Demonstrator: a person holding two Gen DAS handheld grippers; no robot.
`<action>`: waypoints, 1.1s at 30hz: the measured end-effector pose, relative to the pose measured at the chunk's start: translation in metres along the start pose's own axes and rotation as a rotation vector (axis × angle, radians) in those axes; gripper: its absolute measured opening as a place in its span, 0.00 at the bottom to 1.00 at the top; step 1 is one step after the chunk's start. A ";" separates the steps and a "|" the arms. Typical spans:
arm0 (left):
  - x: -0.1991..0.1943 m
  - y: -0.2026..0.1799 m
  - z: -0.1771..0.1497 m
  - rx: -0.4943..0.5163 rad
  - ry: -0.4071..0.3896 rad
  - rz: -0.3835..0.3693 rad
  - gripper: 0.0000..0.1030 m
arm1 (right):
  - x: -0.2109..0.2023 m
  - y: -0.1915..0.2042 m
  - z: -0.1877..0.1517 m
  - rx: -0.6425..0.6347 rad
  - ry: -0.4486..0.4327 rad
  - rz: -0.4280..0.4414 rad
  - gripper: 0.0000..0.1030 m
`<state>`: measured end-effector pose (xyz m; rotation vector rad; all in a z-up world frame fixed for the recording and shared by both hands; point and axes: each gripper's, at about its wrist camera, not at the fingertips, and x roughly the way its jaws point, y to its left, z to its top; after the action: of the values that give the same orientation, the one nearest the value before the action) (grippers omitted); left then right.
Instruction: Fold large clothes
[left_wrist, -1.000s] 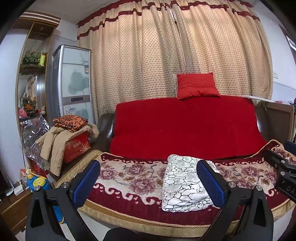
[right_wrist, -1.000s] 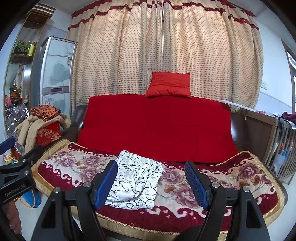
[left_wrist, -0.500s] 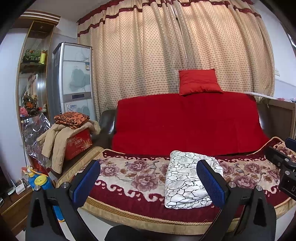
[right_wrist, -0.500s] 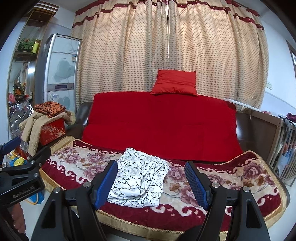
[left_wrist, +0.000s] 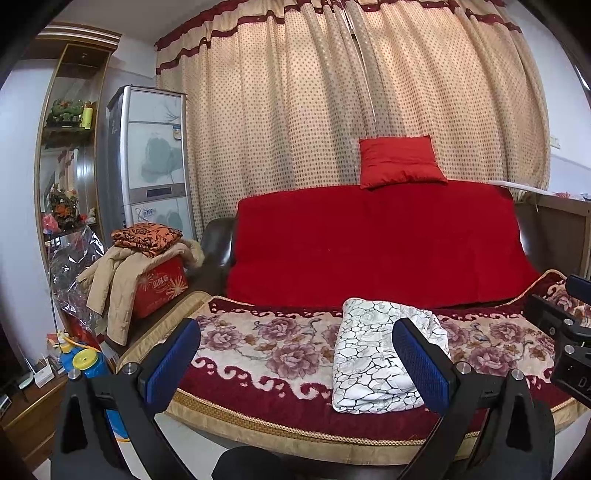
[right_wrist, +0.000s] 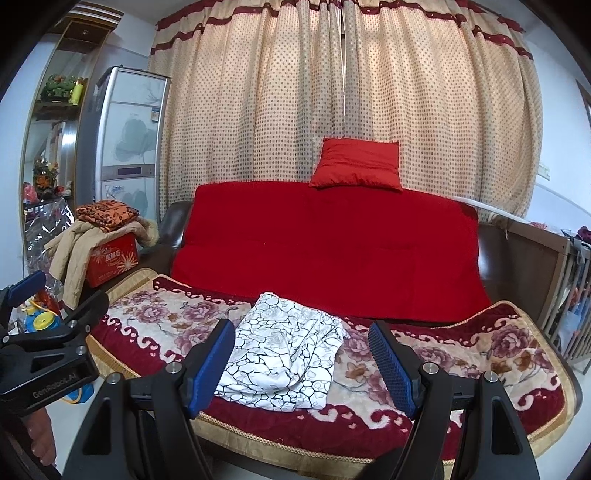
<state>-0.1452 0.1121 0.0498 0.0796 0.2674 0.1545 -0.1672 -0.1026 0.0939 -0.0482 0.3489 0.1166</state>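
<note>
A folded white garment with a black crackle print lies on the floral blanket covering the sofa seat; it also shows in the right wrist view. My left gripper is open and empty, held back from the sofa's front edge, with the garment behind its right finger. My right gripper is open and empty, also short of the sofa, with the garment framed between its fingers. The left gripper's body shows at the left edge of the right wrist view.
A red-covered sofa back carries a red cushion. A red box draped with a beige coat and an orange cloth stands left of the sofa. A wooden crib rail stands at the right. A tall cabinet stands behind.
Both grippers have drawn back and tilted slightly, so the sofa and folded garment sit lower and farther in view. Both stay open and empty. The garment has not moved.
</note>
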 end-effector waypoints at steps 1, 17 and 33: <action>0.001 0.000 0.000 0.002 0.003 0.001 1.00 | 0.002 0.000 -0.001 0.001 0.004 0.002 0.76; 0.047 -0.003 -0.008 -0.008 0.083 -0.007 1.00 | 0.057 0.005 -0.006 0.020 0.078 0.003 0.76; 0.103 -0.010 -0.002 -0.037 0.145 -0.007 1.00 | 0.118 0.009 -0.010 0.010 0.155 0.014 0.76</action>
<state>-0.0467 0.1194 0.0206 0.0305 0.4088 0.1583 -0.0617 -0.0815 0.0439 -0.0446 0.5045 0.1254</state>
